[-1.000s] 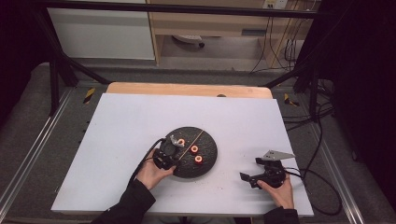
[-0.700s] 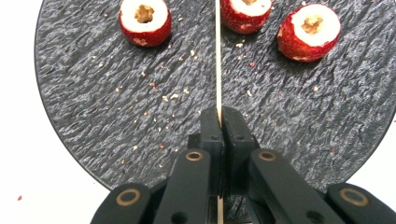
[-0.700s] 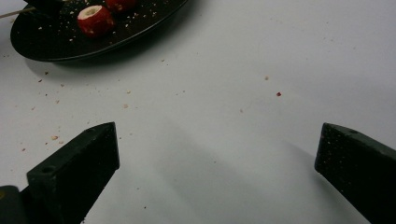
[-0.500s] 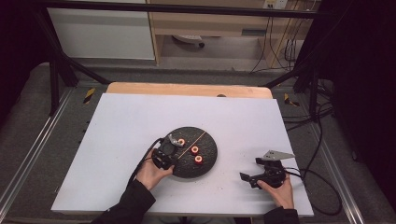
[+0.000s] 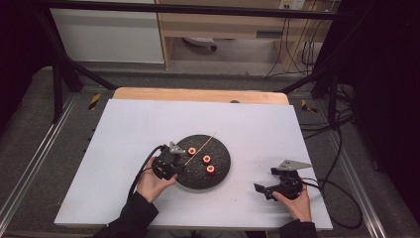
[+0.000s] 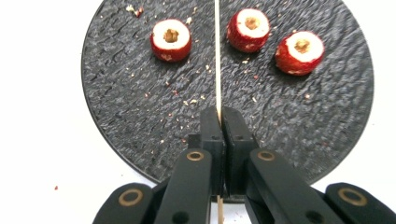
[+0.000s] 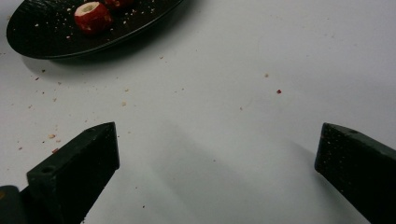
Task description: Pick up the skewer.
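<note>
At the bench's near edge, the left gripper (image 6: 218, 122) pinches a thin wooden skewer (image 6: 217, 56) over the round black plate (image 6: 121, 112) holding three cored red fruits (image 6: 171, 39); the right gripper (image 7: 217, 158) rests spread near the right corner.

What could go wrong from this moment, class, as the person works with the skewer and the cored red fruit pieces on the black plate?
1. The left tool pinches the thin skewer near one end; its long free length could bend or snap when pushed into a fruit piece.
2. The fruit pieces lie loose on the plate, so one may roll away from the tip.
3. The right tool rests open on the table, apart from the plate, steadying nothing.
</note>
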Demonstrator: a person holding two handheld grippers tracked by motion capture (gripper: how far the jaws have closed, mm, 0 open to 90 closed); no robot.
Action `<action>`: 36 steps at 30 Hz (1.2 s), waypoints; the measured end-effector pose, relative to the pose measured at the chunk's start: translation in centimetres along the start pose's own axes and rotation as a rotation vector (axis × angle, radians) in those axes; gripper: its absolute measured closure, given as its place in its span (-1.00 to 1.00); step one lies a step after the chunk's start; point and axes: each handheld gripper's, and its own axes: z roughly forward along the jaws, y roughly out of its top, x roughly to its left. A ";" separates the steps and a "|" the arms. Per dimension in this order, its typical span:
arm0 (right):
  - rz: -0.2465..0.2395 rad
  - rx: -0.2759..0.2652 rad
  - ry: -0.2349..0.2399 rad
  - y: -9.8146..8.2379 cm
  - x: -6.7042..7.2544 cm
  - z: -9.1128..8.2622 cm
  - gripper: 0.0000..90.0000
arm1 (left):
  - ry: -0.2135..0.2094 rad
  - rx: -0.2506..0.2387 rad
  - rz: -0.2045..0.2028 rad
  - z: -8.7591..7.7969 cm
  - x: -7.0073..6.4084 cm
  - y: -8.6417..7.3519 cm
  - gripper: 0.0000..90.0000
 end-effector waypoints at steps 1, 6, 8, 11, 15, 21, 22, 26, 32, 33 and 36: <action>0.000 0.001 -0.001 0.0 0.0 0.0 -0.99 | -0.005 -0.009 -0.001 -0.2 0.2 -0.1 0.96; -0.003 0.004 -0.003 0.0 0.0 0.0 -0.99 | -0.022 -0.067 0.007 -1.0 0.7 -1.1 0.96; -0.003 0.004 -0.003 0.0 0.0 0.0 -0.99 | -0.038 -0.090 -0.004 -1.2 0.9 -1.7 0.96; -0.002 0.003 -0.004 0.0 0.0 0.0 -0.99 | -0.042 -0.123 -0.003 -1.7 1.3 -2.5 0.96; -0.005 0.011 -0.007 0.0 0.0 0.1 -0.99 | -0.053 -0.166 -0.017 -2.6 2.0 -3.4 0.96; 0.001 0.014 -0.014 0.0 0.0 0.1 -0.99 | -0.058 -0.233 -0.016 -3.8 2.6 -5.1 0.96; 0.001 0.013 -0.014 0.0 0.0 0.1 -0.99 | -0.063 -0.239 -0.017 -3.9 2.7 -5.4 0.96; 0.008 0.010 -0.013 0.1 0.0 0.2 -0.99 | -0.066 -0.257 -0.007 -4.2 2.9 -6.6 0.96; 0.017 0.010 -0.016 0.5 0.2 0.1 -0.99 | -0.079 -0.274 0.001 -4.5 3.3 -8.4 0.96; 0.014 0.010 -0.015 0.6 0.2 0.1 -0.99 | -0.081 -0.277 0.001 -4.5 3.4 -8.6 0.96; 0.000 0.011 -0.014 0.9 0.5 0.2 -0.99 | -0.088 -0.280 0.008 -4.6 3.5 -9.2 0.96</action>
